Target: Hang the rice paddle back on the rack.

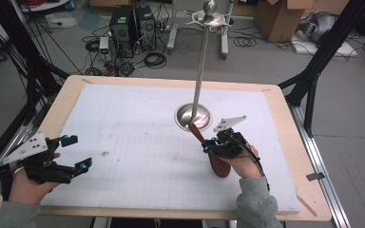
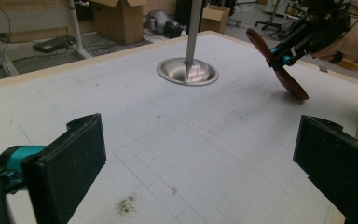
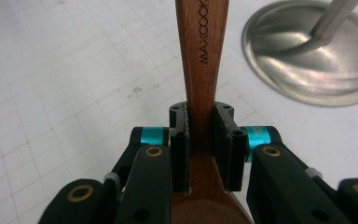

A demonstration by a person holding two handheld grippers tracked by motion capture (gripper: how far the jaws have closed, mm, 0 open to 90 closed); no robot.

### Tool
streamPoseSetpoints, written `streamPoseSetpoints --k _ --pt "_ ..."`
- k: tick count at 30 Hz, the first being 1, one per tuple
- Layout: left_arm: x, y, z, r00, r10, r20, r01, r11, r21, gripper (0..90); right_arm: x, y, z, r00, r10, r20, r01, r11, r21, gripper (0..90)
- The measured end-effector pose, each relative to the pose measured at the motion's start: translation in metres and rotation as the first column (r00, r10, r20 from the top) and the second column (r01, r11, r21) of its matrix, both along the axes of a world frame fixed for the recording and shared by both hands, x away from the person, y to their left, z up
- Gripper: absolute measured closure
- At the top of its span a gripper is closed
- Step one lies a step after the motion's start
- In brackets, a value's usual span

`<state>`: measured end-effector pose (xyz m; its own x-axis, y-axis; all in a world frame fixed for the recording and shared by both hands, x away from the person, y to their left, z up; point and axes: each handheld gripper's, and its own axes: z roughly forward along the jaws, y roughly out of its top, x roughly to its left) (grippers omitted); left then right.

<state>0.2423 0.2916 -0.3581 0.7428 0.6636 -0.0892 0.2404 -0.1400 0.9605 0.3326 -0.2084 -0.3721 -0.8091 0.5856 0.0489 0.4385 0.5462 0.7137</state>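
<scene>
A dark wooden spoon marked MAXCOOK is clamped by its handle in my right gripper, which is shut on it. The spoon stands tilted, its bowl end low by the hand, its handle tip pointing toward the steel stand's round base. In the left gripper view the spoon hangs at the upper right, its lower end near the white mat. My left gripper rests at the table's front left, jaws wide apart with nothing between them.
A tall steel pole rises from the base to a dish-shaped top with a ball. The white gridded mat covers a wooden tabletop. Computers, cables and cardboard boxes lie on the floor beyond.
</scene>
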Motion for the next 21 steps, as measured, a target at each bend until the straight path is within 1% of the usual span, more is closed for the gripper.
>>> streamPoseSetpoints --k 5,6,8,11,14,16,18,21 --pt "0.001 0.0 -0.001 1.0 0.0 -0.01 0.0 1.0 0.002 2.8 -0.004 -0.011 0.009 0.9991 -0.018 0.039 0.016 0.9984 0.055 77.9" --pt "0.001 0.0 -0.001 0.9999 0.0 -0.011 0.0 1.0 0.002 2.8 -0.004 -0.014 0.01 0.9984 -0.021 0.053 0.017 0.9976 0.067 77.9" --pt "0.001 0.0 -0.002 0.9999 0.0 -0.013 0.0 1.0 0.002 2.8 -0.006 -0.017 0.013 0.9976 -0.029 0.063 0.023 0.9961 0.085 77.9" --pt "0.002 0.0 -0.002 0.9999 0.0 -0.015 0.0 1.0 0.003 2.8 -0.007 -0.021 0.016 0.9965 -0.026 0.079 0.017 0.9932 0.115 77.9" --pt "0.002 0.0 -0.002 0.9999 0.003 -0.014 -0.003 1.0 0.001 2.8 -0.01 -0.021 0.02 0.9912 -0.014 0.131 -0.003 0.9923 0.124 77.9" --pt "0.002 0.001 -0.002 0.9999 0.009 -0.011 -0.009 0.9999 0.006 2.8 -0.013 -0.02 0.024 0.9882 -0.015 0.152 -0.005 0.9916 0.129 78.0" --pt "0.002 0.002 -0.002 0.9999 0.015 -0.007 -0.015 0.9999 0.005 2.8 -0.014 -0.02 0.026 0.9858 -0.019 0.167 -0.004 0.9908 0.135 78.0" --pt "0.001 0.003 -0.002 0.9998 0.017 -0.007 -0.017 0.9998 0.004 2.8 -0.014 -0.022 0.028 0.9846 -0.026 0.173 0.0 0.9885 0.151 78.0"
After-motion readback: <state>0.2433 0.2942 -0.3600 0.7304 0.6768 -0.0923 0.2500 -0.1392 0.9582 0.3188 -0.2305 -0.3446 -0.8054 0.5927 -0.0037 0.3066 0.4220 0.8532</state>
